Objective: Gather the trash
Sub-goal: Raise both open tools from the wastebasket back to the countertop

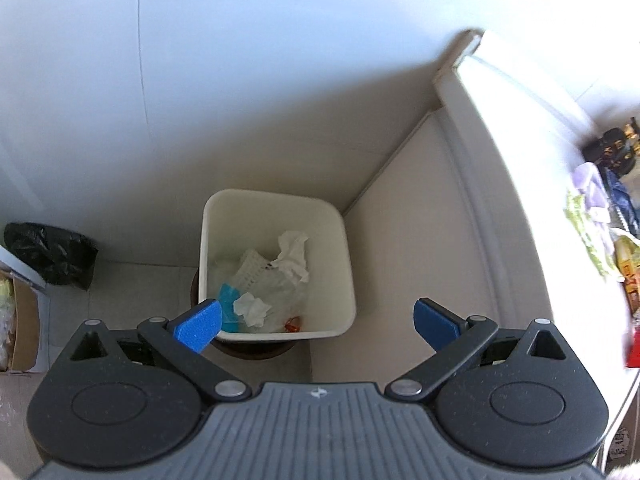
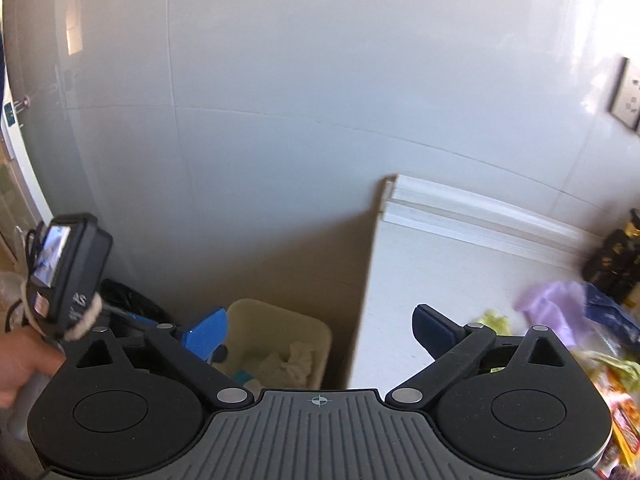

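The bin stands on the floor in the corner beside the counter, and it already holds crumpled tissue, a white mesh piece, clear film and a scrap of blue. The left gripper hangs above the bin's near rim with its jaws spread wide and nothing between them. The right gripper is likewise released and empty, its jaws wide, pointing over the counter edge with the bin low on its left side. In the right view the left hand shows at the frame edge, carrying its own tool.

The step in hand looks like the turn back for another load: both claws are free and the bin has taken what it was given. More litter lies on the counter at right (a purple bag, green scraps, bright wrappers, all blurred). The next move calls for carrying a gripper across to that pile, lowering it over one loose piece, and closing on it before returning to the bin.
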Demonstrator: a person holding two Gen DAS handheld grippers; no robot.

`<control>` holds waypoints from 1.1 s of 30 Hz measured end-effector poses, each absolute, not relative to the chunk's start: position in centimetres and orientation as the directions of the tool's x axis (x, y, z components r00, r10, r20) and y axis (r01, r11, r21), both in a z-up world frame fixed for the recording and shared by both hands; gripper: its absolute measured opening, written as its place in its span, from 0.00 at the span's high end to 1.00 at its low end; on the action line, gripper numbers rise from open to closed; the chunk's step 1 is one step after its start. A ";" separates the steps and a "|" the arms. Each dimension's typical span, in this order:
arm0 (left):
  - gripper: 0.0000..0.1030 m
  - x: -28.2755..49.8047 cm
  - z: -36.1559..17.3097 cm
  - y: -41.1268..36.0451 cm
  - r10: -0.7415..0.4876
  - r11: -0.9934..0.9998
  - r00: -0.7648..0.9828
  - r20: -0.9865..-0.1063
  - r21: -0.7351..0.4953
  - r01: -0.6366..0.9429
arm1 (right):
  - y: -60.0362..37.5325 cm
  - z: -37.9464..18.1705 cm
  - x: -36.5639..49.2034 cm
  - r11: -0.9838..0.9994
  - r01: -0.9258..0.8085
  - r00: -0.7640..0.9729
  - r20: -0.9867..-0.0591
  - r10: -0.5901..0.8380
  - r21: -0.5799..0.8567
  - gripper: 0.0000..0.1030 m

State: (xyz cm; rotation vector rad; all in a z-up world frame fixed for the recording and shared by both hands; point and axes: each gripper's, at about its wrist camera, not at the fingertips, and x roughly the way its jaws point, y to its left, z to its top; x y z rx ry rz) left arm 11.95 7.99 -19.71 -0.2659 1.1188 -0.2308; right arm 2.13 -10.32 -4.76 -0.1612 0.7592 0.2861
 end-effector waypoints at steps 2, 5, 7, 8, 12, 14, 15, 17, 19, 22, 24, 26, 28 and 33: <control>0.01 11.7 -19.1 7.7 -0.324 0.941 0.427 -0.844 -0.333 0.056 | -11.0 -4.6 1.6 0.953 -0.298 0.701 -0.689 0.186 -0.046 0.03; 0.01 11.4 -18.1 7.0 -0.336 0.938 0.437 -0.835 -0.338 0.076 | -11.9 -4.7 1.2 0.963 -0.265 0.717 -0.678 0.159 -0.055 0.02; 0.01 11.4 -17.6 6.3 -0.337 0.939 0.442 -0.831 -0.330 0.095 | -12.7 -4.8 0.7 0.968 -0.247 0.722 -0.676 0.149 -0.051 0.02; 0.01 11.4 -17.2 5.9 -0.340 0.939 0.444 -0.829 -0.327 0.108 | -13.2 -4.8 0.5 0.970 -0.239 0.722 -0.677 0.144 -0.048 0.02; 0.01 11.4 -16.5 4.7 -0.356 0.934 0.450 -0.819 -0.326 0.146 | -15.3 -5.5 -0.9 0.978 -0.203 0.721 -0.684 0.114 -0.051 0.02; 0.01 11.4 -16.3 4.0 -0.364 0.931 0.451 -0.815 -0.331 0.154 | -16.5 -6.0 -1.2 0.982 -0.179 0.718 -0.691 0.085 -0.066 0.02; 0.01 11.4 -16.2 3.6 -0.368 0.929 0.451 -0.813 -0.334 0.157 | -17.1 -6.2 -1.5 0.984 -0.166 0.717 -0.693 0.070 -0.072 0.02; 0.01 11.2 -15.9 2.9 -0.379 0.925 0.454 -0.807 -0.344 0.161 | -18.4 -6.5 -2.1 0.988 -0.136 0.720 -0.693 0.043 -0.079 0.02; 0.01 11.0 -15.8 2.0 -0.390 0.920 0.463 -0.796 -0.356 0.164 | -19.9 -6.5 -3.1 0.991 -0.106 0.720 -0.694 0.024 -0.075 0.02; 0.01 11.0 -15.5 0.2 -0.409 0.912 0.466 -0.784 -0.365 0.187 | -22.1 -7.2 -3.9 0.996 -0.044 0.718 -0.696 -0.022 -0.076 0.02; 0.01 10.9 -15.1 -1.3 -0.422 0.906 0.472 -0.774 -0.355 0.228 | -23.6 -7.7 -4.6 0.996 0.005 0.716 -0.695 -0.062 -0.084 0.02; 0.01 11.0 -14.7 -3.1 -0.432 0.900 0.473 -0.768 -0.334 0.278 | -25.1 -8.3 -5.3 0.994 0.056 0.713 -0.693 -0.107 -0.096 0.02; 0.01 11.1 -14.4 -4.9 -0.446 0.890 0.471 -0.761 -0.318 0.328 | -26.6 -9.0 -6.0 0.989 0.106 0.708 -0.691 -0.147 -0.102 0.02; 0.01 11.3 -14.3 -9.4 -0.481 0.853 0.463 -0.745 -0.277 0.442 | -29.9 -10.2 -7.4 0.973 0.217 0.686 -0.697 -0.209 -0.079 0.02</control>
